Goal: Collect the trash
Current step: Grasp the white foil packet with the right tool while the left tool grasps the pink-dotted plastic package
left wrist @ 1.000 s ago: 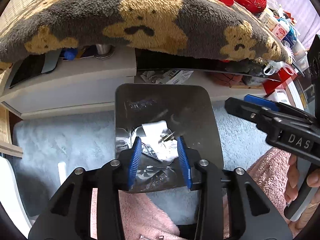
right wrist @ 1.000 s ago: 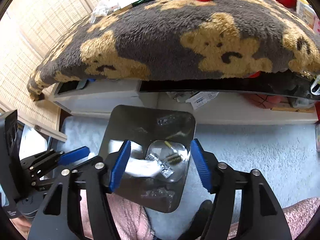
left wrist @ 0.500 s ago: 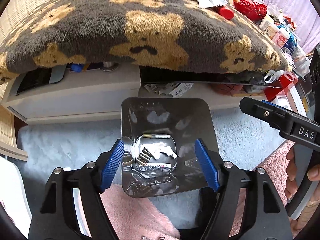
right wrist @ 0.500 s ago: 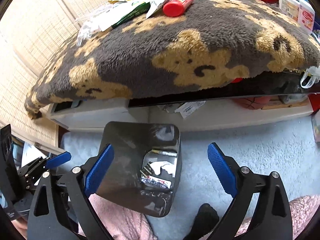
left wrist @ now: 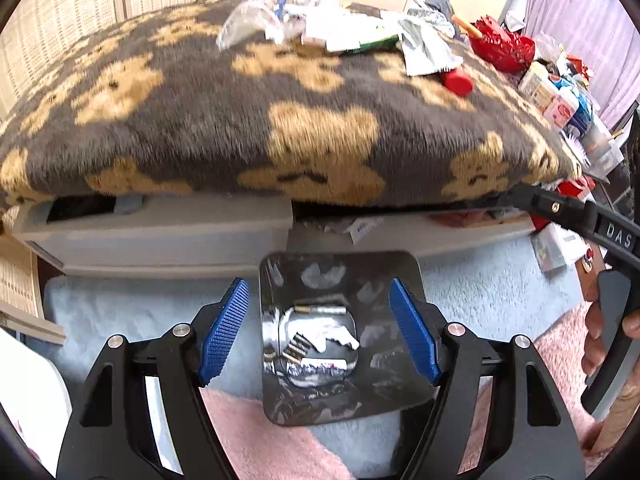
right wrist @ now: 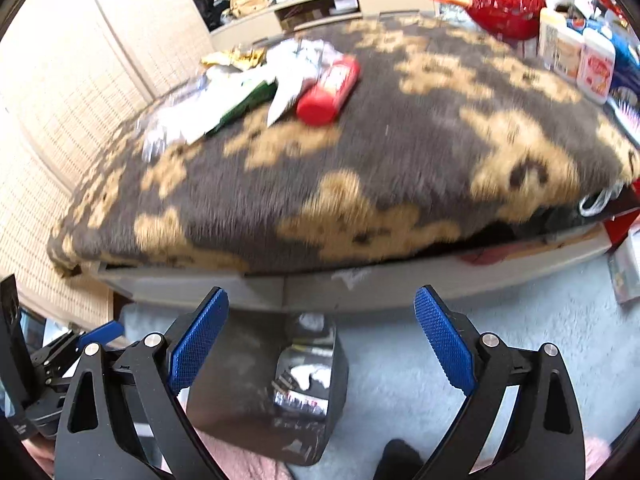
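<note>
Both jaws have sprung apart, empty: left gripper [left wrist: 320,330] and right gripper [right wrist: 320,344] dropped scraps into the shiny metal bin [left wrist: 340,272] on the rug; wrappers [right wrist: 248,92] await near the bear-print blanket's [left wrist: 200,132] far edge

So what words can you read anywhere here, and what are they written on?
"DAS": white letters on the black body of the right tool, seen from the left wrist camera.
Red tube on the bear blanket: has a label, too blurred to read.
Cartons at the far right: printing too blurred to read.
Wrappers on the blanket: print too small to read.
</note>
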Demonstrator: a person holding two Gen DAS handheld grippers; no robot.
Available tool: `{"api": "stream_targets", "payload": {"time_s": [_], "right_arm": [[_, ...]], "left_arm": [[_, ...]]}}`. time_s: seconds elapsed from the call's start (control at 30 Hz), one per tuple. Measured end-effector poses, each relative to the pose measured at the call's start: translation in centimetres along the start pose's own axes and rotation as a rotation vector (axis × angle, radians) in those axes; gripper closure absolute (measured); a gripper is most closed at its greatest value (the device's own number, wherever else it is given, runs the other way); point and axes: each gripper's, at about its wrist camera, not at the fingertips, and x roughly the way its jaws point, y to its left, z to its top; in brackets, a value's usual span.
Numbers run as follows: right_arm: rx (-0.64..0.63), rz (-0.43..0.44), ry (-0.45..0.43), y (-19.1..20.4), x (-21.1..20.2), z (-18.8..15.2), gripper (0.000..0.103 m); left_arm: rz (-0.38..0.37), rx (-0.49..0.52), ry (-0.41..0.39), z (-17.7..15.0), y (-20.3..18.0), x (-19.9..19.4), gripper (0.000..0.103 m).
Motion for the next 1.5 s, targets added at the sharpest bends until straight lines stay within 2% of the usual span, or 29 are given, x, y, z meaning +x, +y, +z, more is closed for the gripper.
{"api": "stream_targets", "payload": {"time_s": [0.3,0.63,0.73,0.8,0.9,1.07,1.2,1.37,1.43,1.5], "right_arm": [[-0.041,-0.028,-0.122,0.7,-0.7,6.1,0.009],[-0.071,-0.021,-0.174,2.9,0.6,11.1,0.010],[-0.095,-0.015,-0.183,3.6,1.5,12.6,0.016],[-0.113,-0.013,-0.183,4.1,2.1,13.4,0.027],[-0.139,-0.006,-0.185,4.7,3.1,14.5,0.037],[-0.146,-0.022,-0.180,4.7,4.7,15.7,0.046],[-0.152,-0.020,-0.167,4.6,6.1,16.0,0.049],[-0.164,-0.020,-0.137,4.6,7.7,16.0,0.054],[-0.166,-0.023,-0.117,4.5,8.5,15.9,0.061],[-0.173,-0.026,-0.105,4.5,8.9,15.7,0.076]], "left_arm": [[0.003,0.018,-0.095,5.6,0.3,-1.1,0.034],[0.022,0.034,-0.174,12.1,0.8,-1.7,0.034],[0.019,0.041,-0.192,13.9,0.7,-1.4,0.034],[0.015,0.041,-0.198,14.8,0.7,-1.2,0.034],[0.010,0.043,-0.201,16.4,0.5,-0.4,0.035],[0.000,0.047,-0.186,18.1,0.5,1.2,0.036],[-0.003,0.055,-0.167,19.1,0.4,2.7,0.043],[-0.016,0.058,-0.131,19.3,0.6,4.2,0.059],[-0.025,0.061,-0.118,19.2,0.8,4.7,0.074],[-0.026,0.064,-0.114,19.1,0.8,5.0,0.085]]}}
